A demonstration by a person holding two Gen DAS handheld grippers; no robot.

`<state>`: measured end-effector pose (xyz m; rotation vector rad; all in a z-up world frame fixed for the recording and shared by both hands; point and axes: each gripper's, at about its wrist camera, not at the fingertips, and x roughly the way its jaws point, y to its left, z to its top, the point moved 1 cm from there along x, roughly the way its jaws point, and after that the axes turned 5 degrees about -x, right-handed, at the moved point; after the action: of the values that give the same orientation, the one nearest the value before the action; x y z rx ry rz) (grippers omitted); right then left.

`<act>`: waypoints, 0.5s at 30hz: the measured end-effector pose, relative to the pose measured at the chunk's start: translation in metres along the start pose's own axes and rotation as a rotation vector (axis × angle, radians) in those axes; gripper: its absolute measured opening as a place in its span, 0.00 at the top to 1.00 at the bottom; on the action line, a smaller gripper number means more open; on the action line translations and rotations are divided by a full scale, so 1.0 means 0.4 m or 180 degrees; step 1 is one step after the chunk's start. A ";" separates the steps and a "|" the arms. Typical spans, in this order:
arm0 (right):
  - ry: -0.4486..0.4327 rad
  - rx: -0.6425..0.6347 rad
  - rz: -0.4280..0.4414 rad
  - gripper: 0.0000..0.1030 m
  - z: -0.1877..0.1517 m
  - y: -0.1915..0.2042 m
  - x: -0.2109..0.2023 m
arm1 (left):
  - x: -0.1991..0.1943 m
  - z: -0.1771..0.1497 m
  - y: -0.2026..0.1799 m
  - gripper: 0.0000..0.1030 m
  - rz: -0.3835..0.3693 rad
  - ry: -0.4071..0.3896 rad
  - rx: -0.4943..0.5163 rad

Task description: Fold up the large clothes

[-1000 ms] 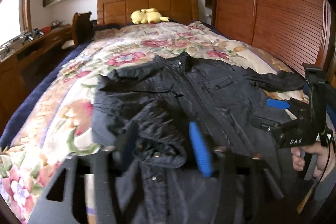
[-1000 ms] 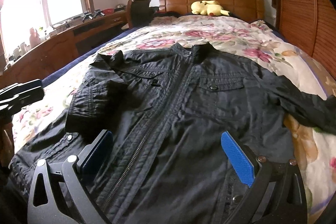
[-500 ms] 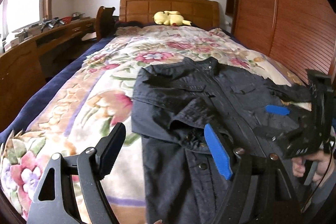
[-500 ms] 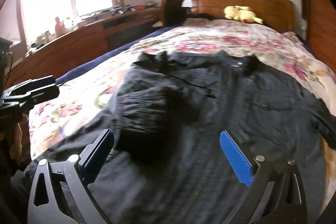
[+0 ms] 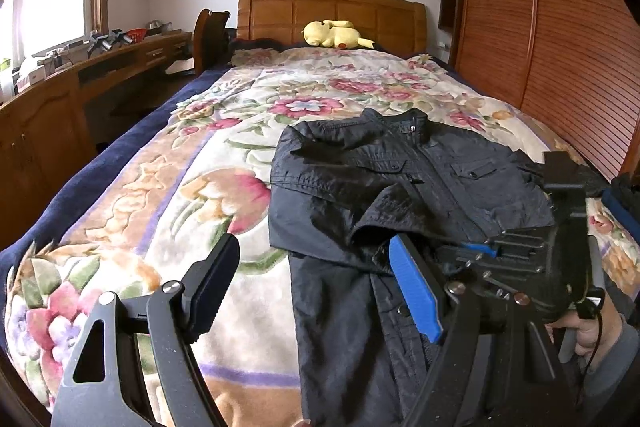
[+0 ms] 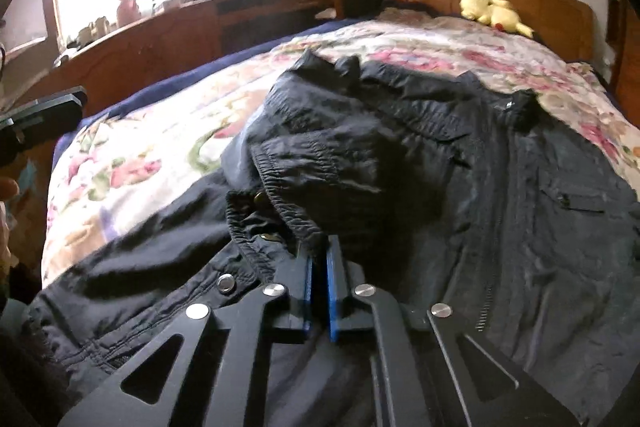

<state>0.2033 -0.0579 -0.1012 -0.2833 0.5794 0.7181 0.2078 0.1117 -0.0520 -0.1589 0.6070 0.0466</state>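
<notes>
A black jacket (image 5: 384, 187) lies front up on the flowered bedspread (image 5: 168, 195), its left sleeve folded across the chest. My left gripper (image 5: 316, 279) is open and empty, hovering at the jacket's left edge. My right gripper (image 6: 318, 267) has its jaws closed at the cuff of the folded sleeve (image 6: 288, 187); it looks pinched on that cuff's edge. The right gripper also shows in the left wrist view (image 5: 520, 255), low over the jacket's middle. The jacket fills the right wrist view (image 6: 460, 187).
A wooden headboard (image 5: 328, 15) with a yellow plush toy (image 5: 334, 35) stands at the far end. A wooden desk (image 5: 60, 99) runs along the left. A slatted wooden wardrobe (image 5: 540, 39) lines the right side.
My left gripper has let go of the sleeve and drawn back to the left, open. My right gripper has swung left over the jacket and closed at the sleeve cuff.
</notes>
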 end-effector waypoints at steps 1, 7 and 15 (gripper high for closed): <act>-0.0061 0.0041 -0.0024 0.96 0.001 -0.013 -0.014 | 0.000 0.002 -0.001 0.24 -0.0012 0.0000 -0.0006; -0.0445 0.0268 -0.0183 0.96 0.005 -0.077 -0.118 | 0.001 0.019 -0.048 0.24 -0.0109 -0.0047 0.0007; -0.0668 0.0508 -0.0557 0.96 -0.076 -0.192 -0.255 | 0.014 0.007 -0.135 0.24 -0.0234 -0.0020 0.0111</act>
<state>0.1820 -0.1813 -0.0620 -0.1068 0.4037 0.5213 0.2189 0.0587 -0.0456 -0.1471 0.5949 -0.0345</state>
